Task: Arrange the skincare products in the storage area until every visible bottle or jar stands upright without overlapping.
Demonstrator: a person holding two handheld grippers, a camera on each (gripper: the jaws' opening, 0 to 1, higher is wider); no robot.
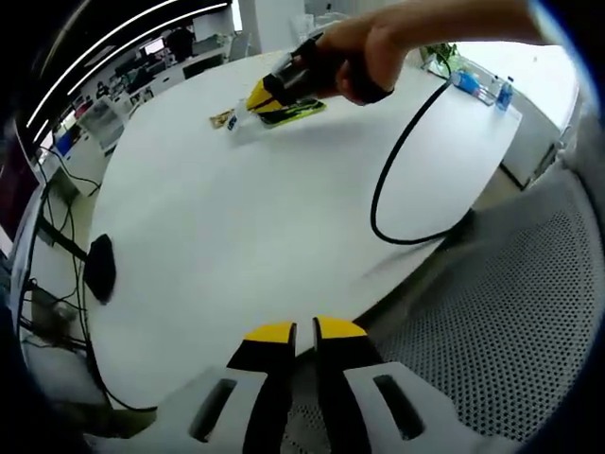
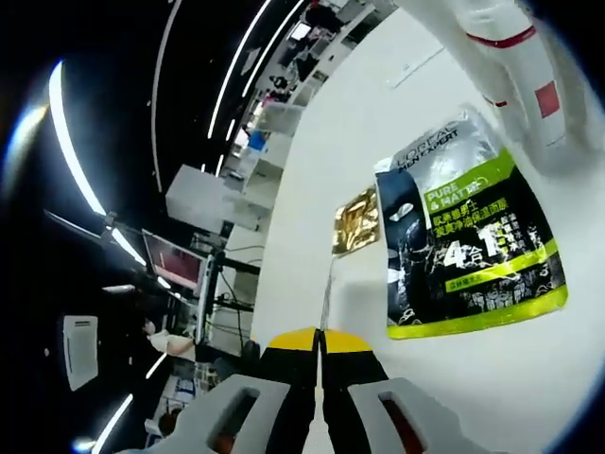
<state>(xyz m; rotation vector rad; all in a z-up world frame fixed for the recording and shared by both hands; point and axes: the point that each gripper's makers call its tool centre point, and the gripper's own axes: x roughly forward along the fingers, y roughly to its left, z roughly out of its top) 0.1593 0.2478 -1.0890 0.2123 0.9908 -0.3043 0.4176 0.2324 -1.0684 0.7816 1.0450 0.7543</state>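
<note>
Left gripper view: the left gripper (image 1: pixel 304 333), jaws pressed together, sat at bottom centre over the white table (image 1: pixel 246 218); at upper centre a hand (image 1: pixel 378 52) held the right gripper (image 1: pixel 257 97) above the green-and-black sachet (image 1: pixel 295 113).

Right gripper view: its jaws were closed; the sachet lay centre-right beside a small gold packet (image 2: pixel 355 220), a white tube (image 2: pixel 501 66) at upper right.
</note>
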